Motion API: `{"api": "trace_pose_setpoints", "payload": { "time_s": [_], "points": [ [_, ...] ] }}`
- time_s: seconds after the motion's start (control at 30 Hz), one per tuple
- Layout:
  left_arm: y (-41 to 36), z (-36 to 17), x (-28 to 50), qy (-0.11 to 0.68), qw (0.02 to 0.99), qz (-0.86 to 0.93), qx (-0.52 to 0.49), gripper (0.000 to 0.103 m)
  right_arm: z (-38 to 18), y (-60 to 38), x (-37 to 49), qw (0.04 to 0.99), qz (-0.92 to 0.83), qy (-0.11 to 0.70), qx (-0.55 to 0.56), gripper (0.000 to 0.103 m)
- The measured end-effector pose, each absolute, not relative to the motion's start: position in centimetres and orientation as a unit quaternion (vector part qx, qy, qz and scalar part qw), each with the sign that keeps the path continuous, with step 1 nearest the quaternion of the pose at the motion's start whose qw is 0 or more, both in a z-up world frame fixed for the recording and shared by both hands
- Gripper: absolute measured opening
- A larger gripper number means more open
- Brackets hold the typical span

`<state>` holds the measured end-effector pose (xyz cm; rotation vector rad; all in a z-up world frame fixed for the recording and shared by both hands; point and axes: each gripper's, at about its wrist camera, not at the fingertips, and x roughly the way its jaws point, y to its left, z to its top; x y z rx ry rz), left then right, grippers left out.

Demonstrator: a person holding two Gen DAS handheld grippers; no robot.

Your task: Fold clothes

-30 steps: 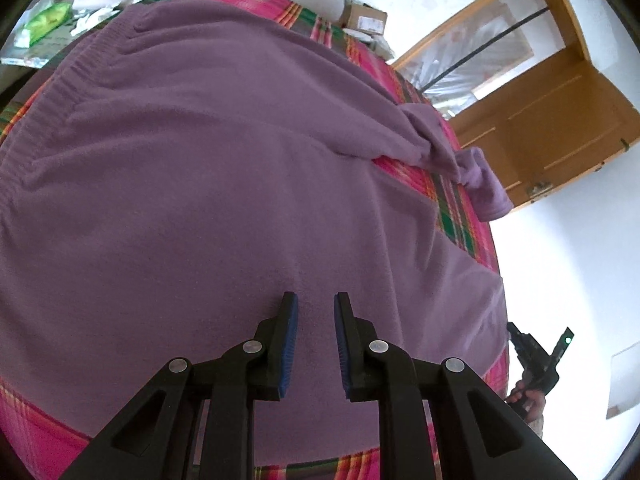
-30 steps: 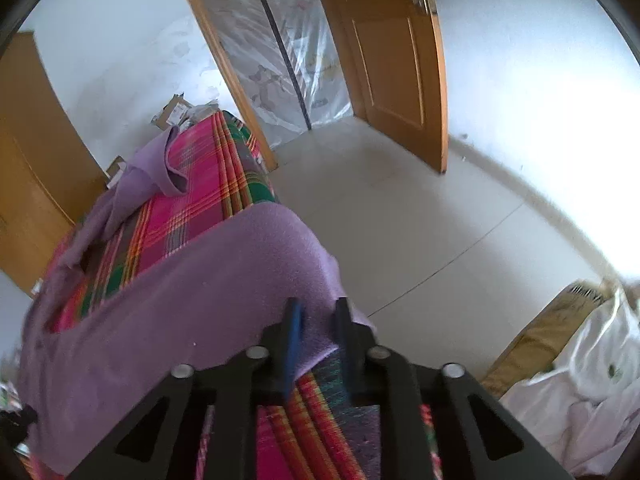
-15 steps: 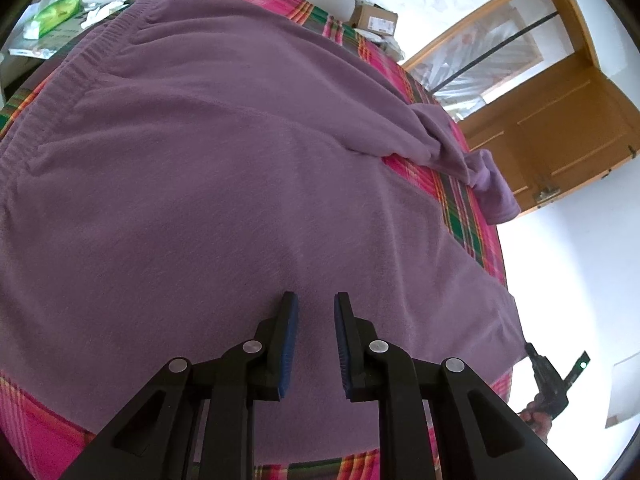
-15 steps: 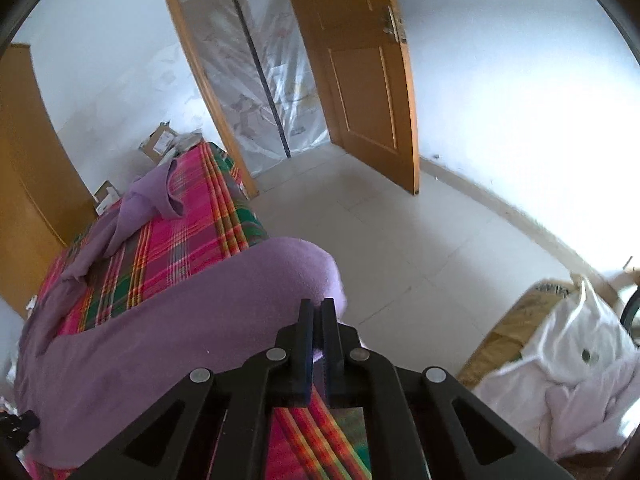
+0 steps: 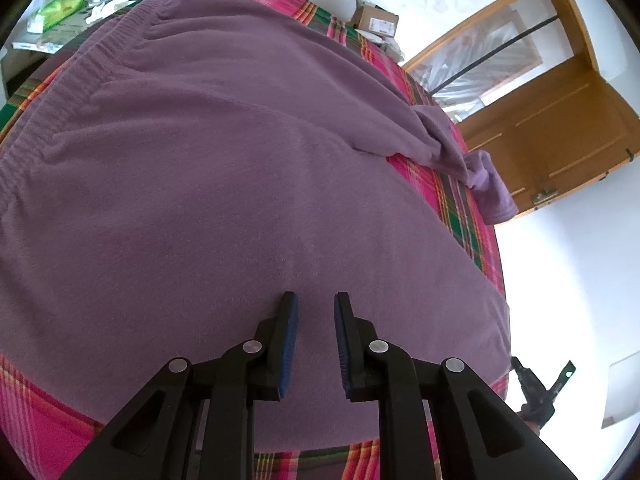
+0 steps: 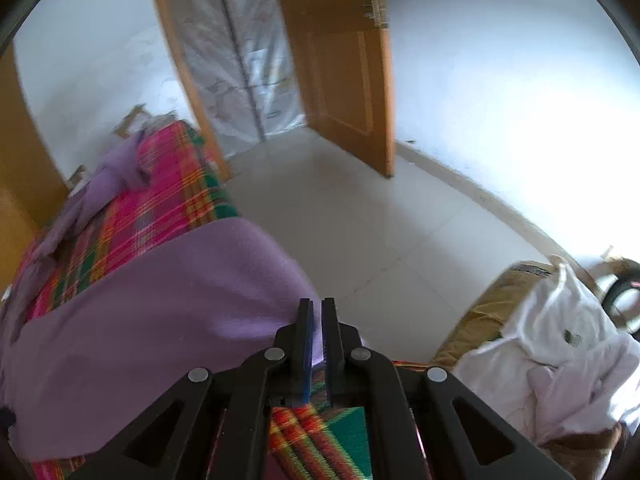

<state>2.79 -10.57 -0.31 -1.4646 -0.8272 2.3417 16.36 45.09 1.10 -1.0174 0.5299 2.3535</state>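
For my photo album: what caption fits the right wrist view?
Right tongs shut on the purple garment's corner over a plaid bedspread.

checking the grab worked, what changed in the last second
The right gripper closed its fingers on the corner of the purple sweater at the bed's edge and has begun drawing it along. The left gripper stayed where it was, fingers apart above the cloth. The sweater otherwise lies spread as before.
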Motion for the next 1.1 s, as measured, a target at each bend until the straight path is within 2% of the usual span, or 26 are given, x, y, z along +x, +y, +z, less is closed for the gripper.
{"api": "trace_pose_setpoints", "payload": {
  "time_s": [0.13, 0.43, 0.6, 0.93, 0.97, 1.0, 1.03, 1.1],
  "points": [
    [-10.8, -0.2, 2.6, -0.281, 0.127, 0.806, -0.505, 0.019, 2.9, 43.7, 16.0, 0.242, 0.887, 0.172, -0.353, 0.006],
    [-13.8, 1.5, 2.0, -0.285, 0.095, 0.824, -0.48, 0.019, 6.4, 37.1, 10.1, 0.116, 0.917, 0.131, -0.358, 0.008],
    [-16.2, 4.7, 0.9, -0.279, 0.085, 0.847, -0.444, 0.019, 12.3, 31.1, 5.0, 0.007, 0.943, 0.077, -0.324, 0.008],
    [-18.2, 14.4, -4.0, -0.192, 0.075, 0.907, -0.366, 0.019, 26.1, 20.0, -4.4, -0.135, 0.964, -0.016, -0.228, 0.008],
    [-18.1, 15.3, -4.4, -0.183, 0.08, 0.911, -0.361, 0.019, 27.0, 19.1, -5.6, -0.146, 0.963, -0.017, -0.225, 0.012],
    [-18.0, 16.3, -4.8, -0.174, 0.085, 0.914, -0.356, 0.023, 27.8, 18.2, -6.8, -0.156, 0.962, -0.019, -0.222, 0.016],
    [-17.8, 17.2, -5.4, -0.16, 0.09, 0.919, -0.35, 0.031, 28.5, 17.5, -7.7, -0.167, 0.961, -0.019, -0.221, 0.021],
    [-17.5, 18.8, -6.9, -0.139, 0.093, 0.924, -0.343, 0.036, 27.5, 16.0, -10.4, -0.193, 0.949, -0.027, -0.249, 0.026]
  ]
}}
